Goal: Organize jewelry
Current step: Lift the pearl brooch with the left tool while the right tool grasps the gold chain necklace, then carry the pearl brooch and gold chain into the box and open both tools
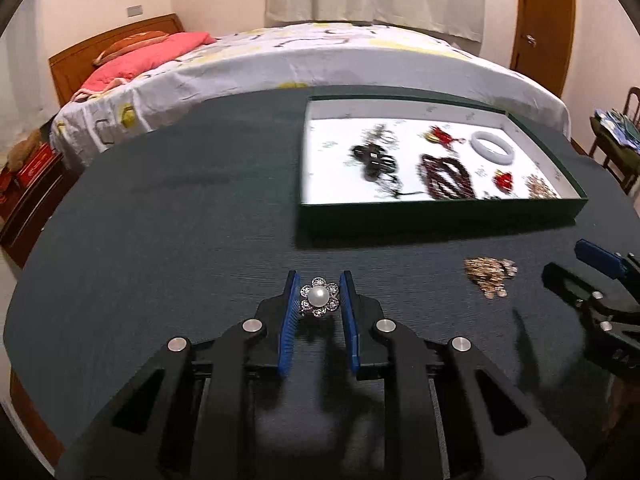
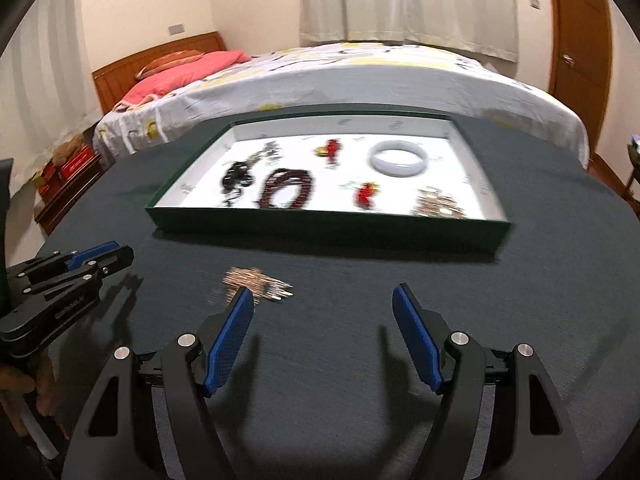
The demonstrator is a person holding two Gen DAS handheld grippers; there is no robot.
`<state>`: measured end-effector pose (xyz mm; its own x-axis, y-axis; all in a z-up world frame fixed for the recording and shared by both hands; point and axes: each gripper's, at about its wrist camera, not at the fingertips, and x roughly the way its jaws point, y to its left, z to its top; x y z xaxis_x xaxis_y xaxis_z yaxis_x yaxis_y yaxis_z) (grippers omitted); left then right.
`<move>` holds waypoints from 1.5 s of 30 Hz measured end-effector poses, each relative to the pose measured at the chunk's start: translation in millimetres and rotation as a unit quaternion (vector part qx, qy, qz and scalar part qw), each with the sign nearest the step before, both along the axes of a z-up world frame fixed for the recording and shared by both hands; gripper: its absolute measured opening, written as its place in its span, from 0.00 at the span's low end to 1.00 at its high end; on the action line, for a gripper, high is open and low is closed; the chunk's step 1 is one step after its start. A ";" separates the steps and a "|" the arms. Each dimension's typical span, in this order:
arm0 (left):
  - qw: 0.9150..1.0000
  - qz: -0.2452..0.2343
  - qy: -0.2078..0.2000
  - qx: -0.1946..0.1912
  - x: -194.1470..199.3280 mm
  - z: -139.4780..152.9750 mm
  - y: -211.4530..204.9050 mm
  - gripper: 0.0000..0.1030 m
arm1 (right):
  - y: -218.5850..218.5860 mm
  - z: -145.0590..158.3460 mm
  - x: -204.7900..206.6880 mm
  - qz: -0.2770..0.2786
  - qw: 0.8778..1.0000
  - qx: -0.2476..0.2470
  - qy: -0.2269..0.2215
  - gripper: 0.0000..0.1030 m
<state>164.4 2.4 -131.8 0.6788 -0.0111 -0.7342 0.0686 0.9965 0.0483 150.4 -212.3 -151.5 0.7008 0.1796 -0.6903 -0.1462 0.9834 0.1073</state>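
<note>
Most pieces already lie in your green tray [image 2: 328,226]; your left gripper [image 1: 319,300] pinches the pearl flower brooch [image 1: 319,297], your right gripper [image 2: 323,332] spread near the last gold chain pile [image 2: 256,280], both still outside

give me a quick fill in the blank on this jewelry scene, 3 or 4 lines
1. The left gripper is closed around a flower-shaped brooch with a white ____ at its centre.
2. The right gripper has its jaws ____ and holds nothing.
3. The pale white bangle lies inside the shallow ____ box with a white lining.
4. The loose gold-coloured coin jewelry lies on the dark tabletop, ____ the box.

Missing words: pearl; open; green; outside
</note>
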 end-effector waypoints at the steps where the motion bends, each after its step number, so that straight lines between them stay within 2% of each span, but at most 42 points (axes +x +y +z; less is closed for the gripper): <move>1: 1.000 0.005 -0.001 0.001 -0.3 1.6 4.7 0.20 | 4.7 -0.4 2.5 0.003 1.000 -0.001 0.002 0.68; 7: 0.999 0.032 0.001 0.000 -0.9 3.3 27.8 0.20 | 34.1 -10.8 21.4 0.017 0.999 -0.016 0.025 0.68; 11: 0.999 0.042 0.005 -0.003 -0.9 2.0 34.0 0.20 | 39.8 -17.3 30.1 0.017 0.998 -0.023 0.050 0.68; 14: 0.999 0.041 0.007 -0.004 -1.2 0.9 33.6 0.20 | 43.3 -18.2 30.9 0.019 0.998 -0.041 0.051 0.68; 15: 0.999 0.040 0.007 -0.004 -0.9 0.2 33.1 0.20 | 44.9 -18.3 30.5 0.019 0.997 -0.050 0.050 0.65; 16: 0.999 0.039 0.008 -0.004 -0.9 -0.3 32.6 0.20 | 45.3 -18.0 30.1 0.018 0.997 -0.056 0.048 0.55; 20: 0.999 0.038 0.010 -0.003 -1.1 -1.5 31.6 0.20 | 43.4 -16.3 27.4 0.032 0.997 -0.046 0.043 0.31; 21: 0.999 0.038 0.009 -0.002 -1.2 -1.3 31.5 0.20 | 44.4 -16.4 27.5 0.036 0.997 -0.043 0.043 0.22; 23: 0.999 0.038 0.009 -0.003 -1.1 -1.3 31.0 0.20 | 42.7 -15.4 26.5 0.037 0.998 -0.038 0.041 0.20; 25: 0.999 0.038 0.008 -0.002 -1.2 -0.9 30.6 0.20 | 38.5 -12.4 24.6 0.037 0.998 -0.025 0.034 0.13; 37: 0.999 0.028 -0.011 -0.014 -5.4 16.2 20.3 0.20 | 7.2 25.1 3.1 0.016 1.000 0.008 -0.013 0.12; 45: 0.999 0.005 -0.039 -0.027 -6.5 42.2 1.7 0.20 | -10.7 61.0 -6.7 0.001 0.998 0.013 -0.056 0.12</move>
